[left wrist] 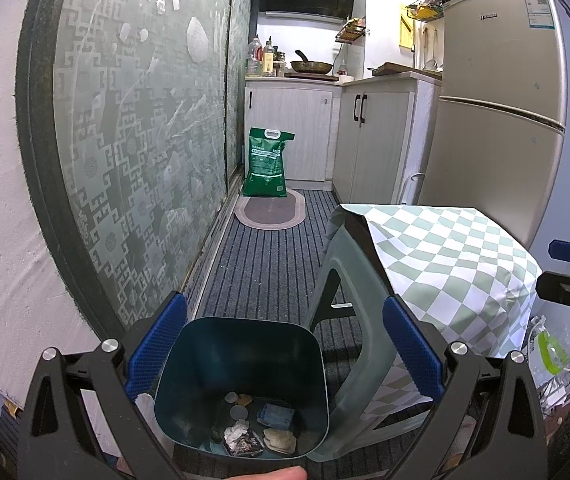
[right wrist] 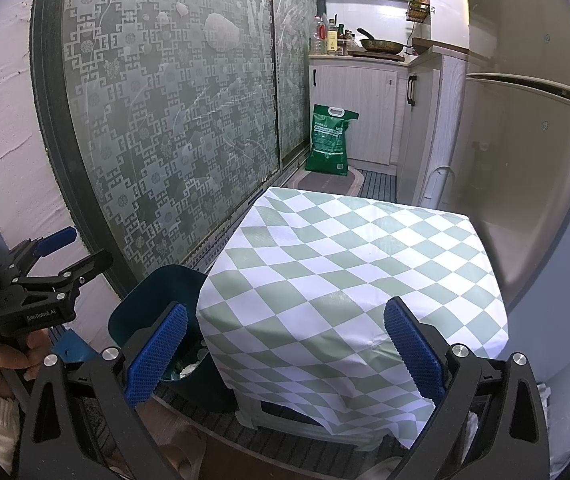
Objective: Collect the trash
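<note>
Left wrist view: the left gripper (left wrist: 285, 354), fingers spread wide, hangs over a dark teal bin (left wrist: 241, 388) holding trash (left wrist: 245, 436) (crumpled scraps and wrappers). Right wrist view: the right gripper (right wrist: 285, 354), likewise spread and empty, faces a checkered cloth (right wrist: 349, 280); the bin sits lower left, beside it.

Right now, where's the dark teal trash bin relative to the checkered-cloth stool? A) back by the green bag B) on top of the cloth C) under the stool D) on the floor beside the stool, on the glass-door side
D: the trash bin, scraps inside, stands on the striped carpet beside the stool, toward the patterned glass door.
</note>
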`<act>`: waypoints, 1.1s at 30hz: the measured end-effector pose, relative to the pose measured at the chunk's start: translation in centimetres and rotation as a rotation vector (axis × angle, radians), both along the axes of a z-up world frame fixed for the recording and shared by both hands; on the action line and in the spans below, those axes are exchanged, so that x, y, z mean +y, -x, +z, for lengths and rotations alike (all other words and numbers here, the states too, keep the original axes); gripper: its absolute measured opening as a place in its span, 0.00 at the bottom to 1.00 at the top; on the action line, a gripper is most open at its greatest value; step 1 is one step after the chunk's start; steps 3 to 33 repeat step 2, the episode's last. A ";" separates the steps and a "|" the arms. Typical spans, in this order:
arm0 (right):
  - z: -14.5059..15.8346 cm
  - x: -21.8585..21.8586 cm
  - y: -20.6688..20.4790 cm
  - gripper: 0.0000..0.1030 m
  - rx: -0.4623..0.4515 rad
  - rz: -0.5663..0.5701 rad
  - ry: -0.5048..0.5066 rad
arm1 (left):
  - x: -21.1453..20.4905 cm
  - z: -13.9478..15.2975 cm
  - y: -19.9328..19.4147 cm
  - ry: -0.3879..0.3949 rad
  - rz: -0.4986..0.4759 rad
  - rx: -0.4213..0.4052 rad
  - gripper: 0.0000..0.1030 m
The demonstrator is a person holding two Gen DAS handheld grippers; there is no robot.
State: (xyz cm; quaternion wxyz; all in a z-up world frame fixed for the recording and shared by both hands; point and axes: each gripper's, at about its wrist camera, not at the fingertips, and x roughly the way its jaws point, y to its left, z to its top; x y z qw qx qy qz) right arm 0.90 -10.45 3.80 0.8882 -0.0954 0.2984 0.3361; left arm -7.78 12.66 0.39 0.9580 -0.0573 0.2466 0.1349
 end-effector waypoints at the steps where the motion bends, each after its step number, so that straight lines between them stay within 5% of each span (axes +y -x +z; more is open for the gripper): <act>1: 0.0 0.0 0.0 0.97 0.001 0.000 -0.001 | 0.0 0.0 0.0 -0.003 -0.001 0.001 0.97; 33: 0.0 0.0 0.1 0.97 0.000 0.000 -0.001 | 0.0 0.0 0.0 -0.004 -0.002 0.002 0.97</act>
